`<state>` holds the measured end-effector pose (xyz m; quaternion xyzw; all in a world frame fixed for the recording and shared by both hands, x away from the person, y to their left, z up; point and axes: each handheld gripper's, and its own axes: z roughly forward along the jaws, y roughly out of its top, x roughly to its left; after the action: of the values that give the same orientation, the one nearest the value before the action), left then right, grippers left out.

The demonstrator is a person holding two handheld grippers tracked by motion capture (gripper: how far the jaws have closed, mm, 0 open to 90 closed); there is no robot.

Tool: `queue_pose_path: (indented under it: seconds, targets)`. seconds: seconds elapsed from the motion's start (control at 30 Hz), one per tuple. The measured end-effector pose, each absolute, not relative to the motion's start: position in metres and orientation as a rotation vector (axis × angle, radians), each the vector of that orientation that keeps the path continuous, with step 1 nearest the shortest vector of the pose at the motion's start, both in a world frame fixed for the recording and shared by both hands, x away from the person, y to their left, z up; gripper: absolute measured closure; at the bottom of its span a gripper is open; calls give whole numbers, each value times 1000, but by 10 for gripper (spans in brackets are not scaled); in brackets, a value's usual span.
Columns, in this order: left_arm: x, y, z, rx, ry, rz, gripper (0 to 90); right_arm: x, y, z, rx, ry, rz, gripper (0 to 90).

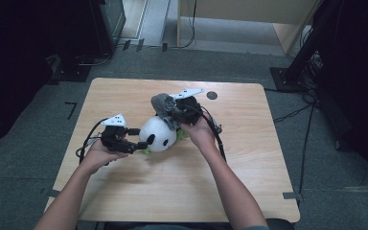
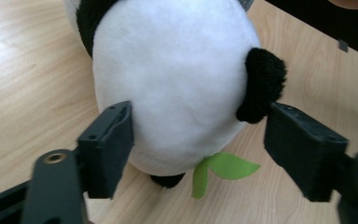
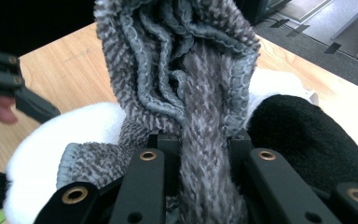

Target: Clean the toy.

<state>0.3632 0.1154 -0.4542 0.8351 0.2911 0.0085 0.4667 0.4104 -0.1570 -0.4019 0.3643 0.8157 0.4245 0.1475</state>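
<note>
Pulling the grey sock (image 3: pixel 186 93) up, my right gripper (image 3: pixel 205 154) pinches it tight above the panda (image 1: pixel 157 134). My left gripper (image 2: pixel 198 140) is open around the panda. Sock's not off yet.

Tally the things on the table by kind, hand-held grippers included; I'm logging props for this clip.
Plush panda: 1
Grey knit cloth: 1
Hand-held grippers: 2, left and right
Total: 4
</note>
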Motion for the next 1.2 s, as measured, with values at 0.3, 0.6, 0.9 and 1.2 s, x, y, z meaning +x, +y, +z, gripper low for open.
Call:
queue_pose_path:
  seconds: [0.3,0.6,0.9,1.2]
  targets:
    - [374,108,-474,2039,769,90,314,416,-153,-401,1095,2292,1306,731]
    - [395,129,-475,1945,899,-48,552,391,-208,-370,1074,2209,1424,781]
    - [418,143,-477,1892,993,-73,564,380,-293,-400,1293,2121,1360,775]
    - [421,145,-476,1857,904,-145,689,386,-315,-460,1462,2193,1169,769]
